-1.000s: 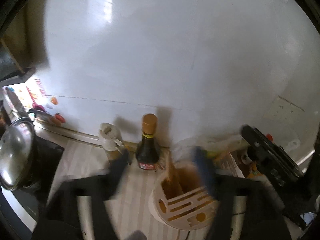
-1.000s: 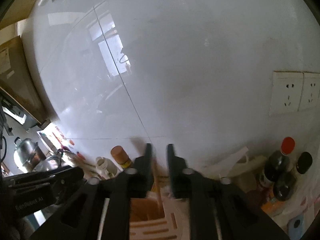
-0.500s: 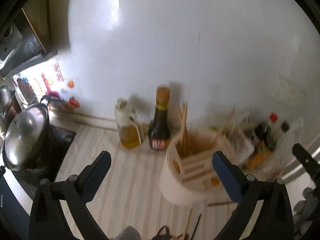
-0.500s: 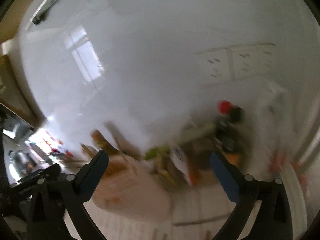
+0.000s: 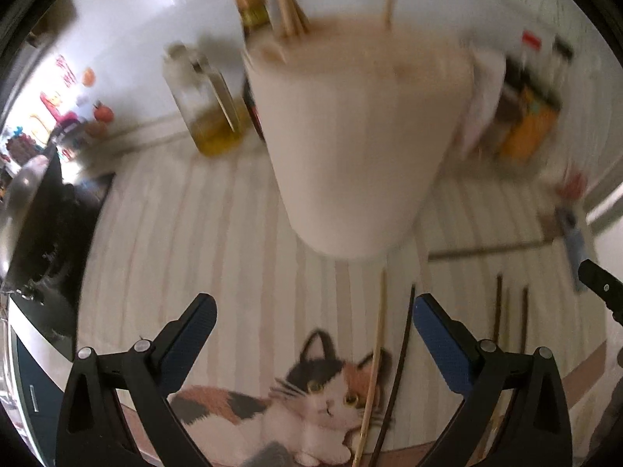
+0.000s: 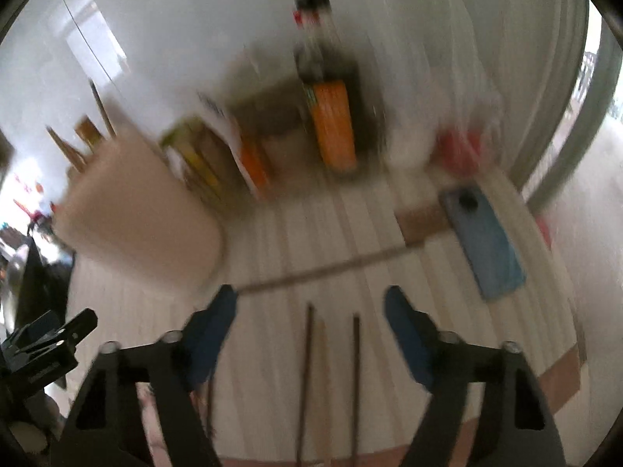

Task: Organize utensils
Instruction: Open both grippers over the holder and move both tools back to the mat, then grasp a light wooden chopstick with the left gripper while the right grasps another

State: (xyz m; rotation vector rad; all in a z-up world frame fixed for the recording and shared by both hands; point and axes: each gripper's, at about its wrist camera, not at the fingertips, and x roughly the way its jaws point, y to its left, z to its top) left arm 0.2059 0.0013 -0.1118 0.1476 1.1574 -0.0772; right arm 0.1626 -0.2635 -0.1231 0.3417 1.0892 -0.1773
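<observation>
Both tools point down at chopsticks that lie loose on the striped desk mat.

The right view is much blurred, so the packets behind the chopstick holder [image 6: 140,210] cannot be read. The left tool [image 5: 313,327] is fully open and holds nothing; a pale chopstick [image 5: 372,369] and a dark chopstick [image 5: 399,366] lie between its fingers, toward 3 o'clock. The right tool [image 6: 311,307] is closing, still empty; two dark chopsticks [image 6: 307,369] lie between its fingers, cut off at 6 o'clock. The holder stands at 12 o'clock of the left tool.

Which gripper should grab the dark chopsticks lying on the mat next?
Probably the right gripper: its closing, empty jaws straddle two dark chopsticks. The open left gripper mostly frames the cat mat.
</observation>
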